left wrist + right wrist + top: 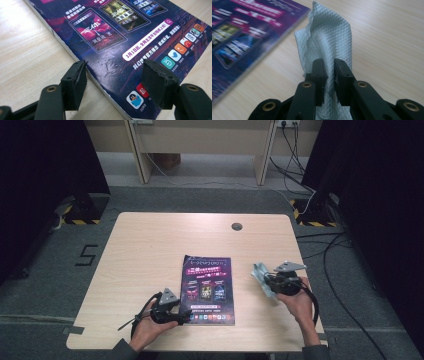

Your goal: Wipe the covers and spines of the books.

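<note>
Fingers of the right gripper (329,72) were pinched on a pale grey, diamond-textured cleaning cloth (329,37), which stood up crumpled between them, lifted just clear of the light wooden bench (145,250). In the high view that gripper (264,279) sat at the bench's right side, the cloth (261,276) bunched at its tip, a little apart from the right edge of a glossy purple magazine (207,290) lying flat near the middle of the bench. The magazine's long axis ran away from the person, its spine side towards the left hand. Fingers of the left gripper (113,80) were spread, one finger (75,83) over bare wood just outside the magazine's near left edge, the other (160,85) over the cover (120,45), so the edge lay between them without either pad visibly pressing on it. In the high view the left gripper (186,316) rested at the magazine's near left corner. Judging from this, the left hand was nearer and placed to steady the magazine, while the cloth would need to travel leftwards onto the cover to wipe it.
</note>
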Demonstrator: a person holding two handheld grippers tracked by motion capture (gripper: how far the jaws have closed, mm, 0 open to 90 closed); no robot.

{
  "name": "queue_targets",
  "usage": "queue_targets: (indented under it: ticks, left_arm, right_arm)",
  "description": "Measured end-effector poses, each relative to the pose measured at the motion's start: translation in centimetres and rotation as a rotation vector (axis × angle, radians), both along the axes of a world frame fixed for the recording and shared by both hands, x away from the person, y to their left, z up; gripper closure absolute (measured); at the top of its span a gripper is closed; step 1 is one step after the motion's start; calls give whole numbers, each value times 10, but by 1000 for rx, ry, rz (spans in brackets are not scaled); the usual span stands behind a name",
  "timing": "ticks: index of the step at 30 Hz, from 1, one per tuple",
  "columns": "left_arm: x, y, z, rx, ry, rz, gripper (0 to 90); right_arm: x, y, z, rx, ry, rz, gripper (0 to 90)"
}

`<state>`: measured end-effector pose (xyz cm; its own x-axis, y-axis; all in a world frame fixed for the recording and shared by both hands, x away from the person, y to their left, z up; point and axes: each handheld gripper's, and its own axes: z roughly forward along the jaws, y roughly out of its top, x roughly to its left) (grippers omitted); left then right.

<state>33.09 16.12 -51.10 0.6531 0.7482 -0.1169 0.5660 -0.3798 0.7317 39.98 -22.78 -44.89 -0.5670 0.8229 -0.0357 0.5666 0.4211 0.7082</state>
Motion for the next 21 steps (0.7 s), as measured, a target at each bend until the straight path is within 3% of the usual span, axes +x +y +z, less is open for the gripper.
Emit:
queue_targets:
  ticks: [2, 7, 9, 10, 16, 21]
  left_arm:
    - [-2, -1, 0, 5, 2, -6, 364]
    - [-9, -6, 1, 7, 4, -24, 365]
    - [-12, -7, 0, 2, 6, -28, 365]
    - [-15, -8, 0, -2, 8, -28, 363]
    - [-27, -11, 0, -5, 14, -45, 364]
    - [-27, -10, 0, -15, 25, -47, 359]
  right_arm:
    - [1, 5, 1, -1, -5, 21, 797]
    - [7, 53, 2, -9, -5, 127, 795]
    - [7, 59, 1, -14, -3, 139, 795]
    - [8, 74, -4, -26, 9, 174, 794]
    - [13, 105, -16, -57, 29, 238, 792]
    - [18, 132, -30, -116, 50, 294, 789]
